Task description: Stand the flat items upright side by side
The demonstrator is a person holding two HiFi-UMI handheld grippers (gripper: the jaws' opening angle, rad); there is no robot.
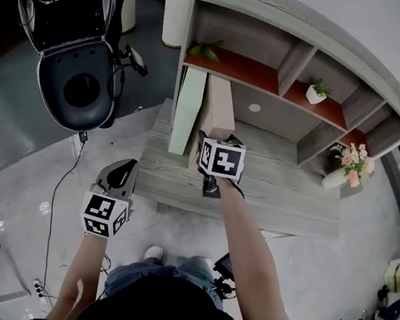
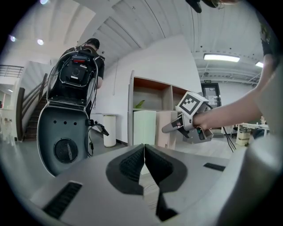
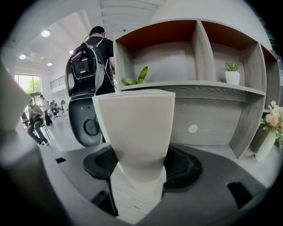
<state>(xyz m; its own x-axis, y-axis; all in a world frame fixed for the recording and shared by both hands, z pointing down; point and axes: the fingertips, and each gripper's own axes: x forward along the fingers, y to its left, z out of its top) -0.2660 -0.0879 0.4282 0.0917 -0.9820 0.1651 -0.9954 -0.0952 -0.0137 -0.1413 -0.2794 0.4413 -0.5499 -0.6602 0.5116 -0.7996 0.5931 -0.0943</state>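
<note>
A pale green flat box [image 1: 188, 105] stands upright at the left end of the low wooden shelf top [image 1: 291, 199]. Right beside it stands a beige flat box [image 1: 220, 106], upright and close to the green one. My right gripper [image 1: 216, 138] is shut on the beige box's near edge; in the right gripper view the box [image 3: 137, 123] fills the gap between both dark pads [image 3: 183, 167]. My left gripper [image 1: 127, 170] hangs off the shelf's front left, shut and empty, its pads [image 2: 128, 164] meeting. From the left gripper view I see the green box [image 2: 144, 127], the beige box [image 2: 163, 129] and the right gripper [image 2: 171, 128].
Behind the boxes rises a shelf unit [image 1: 297, 55] with a small potted plant [image 1: 316, 92] and green leaves [image 1: 205, 50]. A flower vase [image 1: 347, 169] stands at the right end. A black and white machine [image 1: 74, 32] stands on the floor to the left, with a cable [image 1: 62, 187].
</note>
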